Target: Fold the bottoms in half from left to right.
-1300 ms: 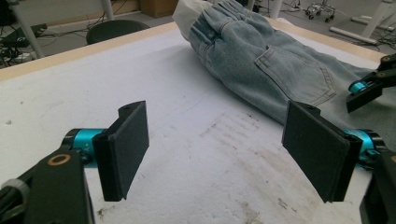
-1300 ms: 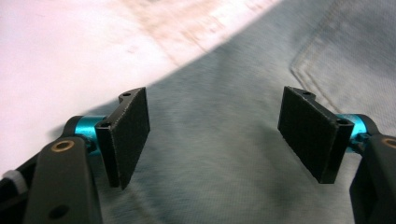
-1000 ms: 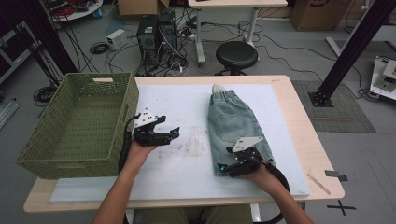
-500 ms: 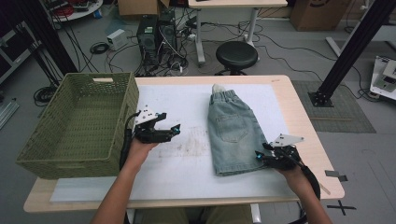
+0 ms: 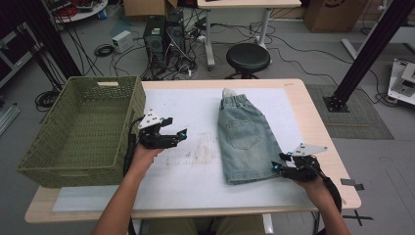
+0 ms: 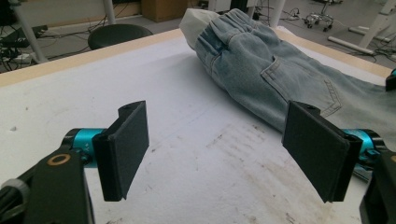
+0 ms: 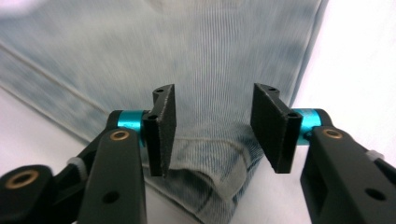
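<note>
Bench (image 5: 313,112) topped with a white mat, stained near its middle. On the left edge, a large green woven basket (image 5: 83,129), nothing inside as far as can be seen. Right of centre, denim shorts (image 5: 244,139) lying flat and apparently folded lengthwise, waistband toward the far side, hems toward the near side, well apart from the basket.

Left hand-held gripper (image 5: 171,138) hovering over the bare mat between basket and shorts, jaws wide apart, nothing between them; in the left gripper view, shorts (image 6: 261,70) lying ahead and to the right, not touched. Right hand-held gripper (image 5: 280,166) down at the near right hem corner of the shorts, jaws apart; in the right gripper view, hem (image 7: 210,158) sitting between the open jaws (image 7: 212,128), doubled fabric edge just below them, not yet pinched.

Likely step in hand: taking hold of the hem end, either for another fold or for a lift toward the basket. Next move probably calls for lowering a little, getting one jaw under the folded layers, then closing firmly enough to catch every layer. Left gripper likely needed at the opposite hem corner, to keep the fold from opening during the lift.
</note>
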Demonstrator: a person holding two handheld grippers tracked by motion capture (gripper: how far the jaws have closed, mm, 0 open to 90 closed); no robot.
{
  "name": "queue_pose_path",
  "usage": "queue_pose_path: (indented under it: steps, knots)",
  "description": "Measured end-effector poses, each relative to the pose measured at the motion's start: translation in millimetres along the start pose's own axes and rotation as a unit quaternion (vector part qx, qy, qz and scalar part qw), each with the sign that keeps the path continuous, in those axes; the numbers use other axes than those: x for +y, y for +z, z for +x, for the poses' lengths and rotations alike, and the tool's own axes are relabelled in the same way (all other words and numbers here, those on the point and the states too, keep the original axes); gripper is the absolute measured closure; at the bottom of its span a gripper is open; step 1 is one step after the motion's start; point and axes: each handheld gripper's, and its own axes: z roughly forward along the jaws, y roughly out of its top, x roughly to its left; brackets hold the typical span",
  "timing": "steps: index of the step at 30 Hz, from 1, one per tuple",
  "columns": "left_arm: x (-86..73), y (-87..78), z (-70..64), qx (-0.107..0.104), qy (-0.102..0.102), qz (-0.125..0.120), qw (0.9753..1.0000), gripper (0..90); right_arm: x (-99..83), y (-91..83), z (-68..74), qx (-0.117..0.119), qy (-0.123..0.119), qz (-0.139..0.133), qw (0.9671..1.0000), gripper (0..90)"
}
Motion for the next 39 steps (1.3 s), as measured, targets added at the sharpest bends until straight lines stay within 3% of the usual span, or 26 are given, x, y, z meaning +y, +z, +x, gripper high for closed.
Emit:
queue_pose_path:
  steps: [2, 6, 10, 15, 20, 26, 32, 39]
  knots:
    - [1.6, -0.1, 0.8, 0.002, 0.0, 0.005, 1.0, 23.1, 1.0, -3.8, -0.3, -0.001, 0.005, -0.008, 1.0, 52.4]
    - [7.0, -0.9, -1.1, 0.002, 0.001, -0.002, 1.0, 23.1, -10.5, 5.7, -0.4, -0.011, -0.012, 0.034, 0.9993, 53.7]
    - [7.7, 0.0, -1.9, 0.003, 0.002, 0.0, 1.0, 23.1, -10.0, 3.9, -2.3, -0.004, -0.005, 0.027, 0.9996, 51.9]
    - [8.8, 1.0, 0.2, 0.003, -0.003, -0.002, 1.0, 23.0, 3.6, -1.1, -2.8, 0.001, 0.006, -0.011, 0.9999, 45.3]
    - [10.5, 2.2, 1.4, 0.002, -0.006, -0.004, 1.0, 23.1, 26.3, 4.5, -14.0, -0.006, 0.029, -0.041, 0.9987, 36.2]
    - [8.7, 5.6, 5.4, 0.006, -0.01, 0.003, 0.9999, 23.1, 62.5, 41.0, -26.9, -0.013, 0.026, -0.043, 0.9986, 35.9]
    - [7.5, 5.6, 9.3, 0.014, -0.014, 0.004, 0.9998, 23.1, 106.6, 94.2, -29.8, -0.026, 0.04, -0.037, 0.9982, 31.3]
    - [6.2, 7.7, 10.2, 0.009, -0.016, 0.009, 0.9998, 23.1, 130.8, 138.2, -30.1, -0.027, 0.056, -0.01, 0.998, 25.5]
